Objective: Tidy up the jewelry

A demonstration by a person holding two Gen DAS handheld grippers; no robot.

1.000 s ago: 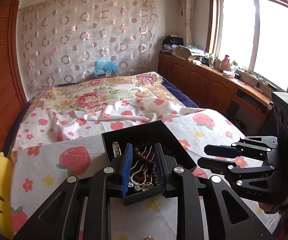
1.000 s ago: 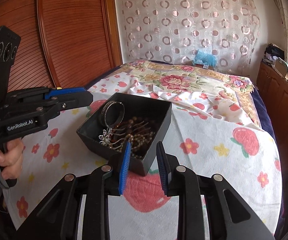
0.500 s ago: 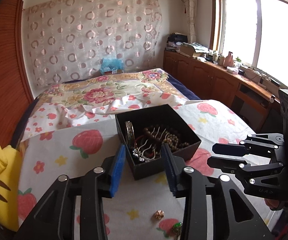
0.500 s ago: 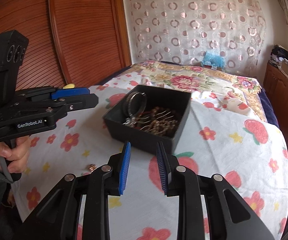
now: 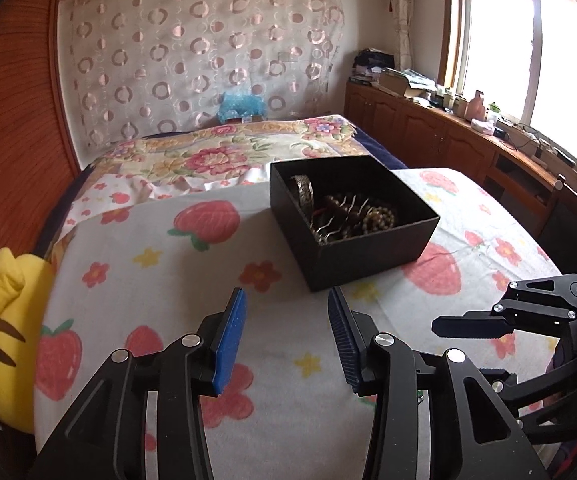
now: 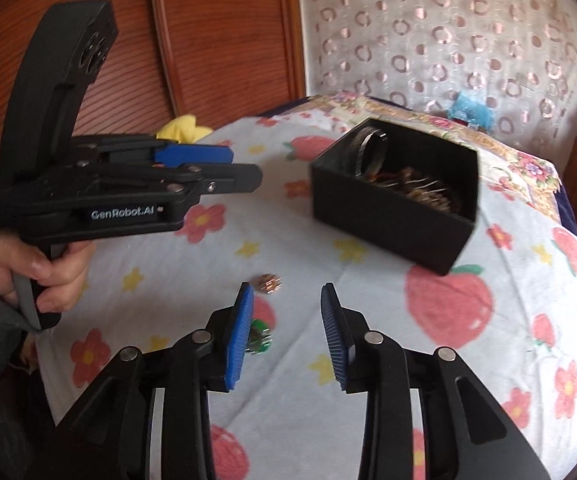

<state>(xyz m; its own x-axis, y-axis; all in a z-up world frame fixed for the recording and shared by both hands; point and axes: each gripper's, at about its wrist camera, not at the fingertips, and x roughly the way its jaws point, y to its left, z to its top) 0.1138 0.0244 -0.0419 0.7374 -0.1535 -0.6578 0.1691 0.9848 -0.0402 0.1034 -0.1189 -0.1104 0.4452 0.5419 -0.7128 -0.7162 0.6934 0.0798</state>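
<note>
Here, two handheld grippers hover over a bed beside a black jewelry box (image 5: 352, 216).

Left gripper (image 5: 286, 334) open, empty, near the box's near edge; right gripper (image 6: 286, 330) open, empty; a gold trinket (image 6: 269, 282) and a green trinket (image 6: 259, 338) lie loose on the fruit-print sheet (image 6: 368, 320) by its left finger; bare sheet lies left of the box.

Both tools gape empty: left tool (image 5: 286, 334), gripped by a hand (image 6: 28, 268), and right tool (image 6: 286, 330)

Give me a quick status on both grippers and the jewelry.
Left gripper open, empty. Right gripper open, empty, above small green jewel piece. Coppery bead trinket loose on sheet. Black open jewelry box ahead, unobstructed.
</note>
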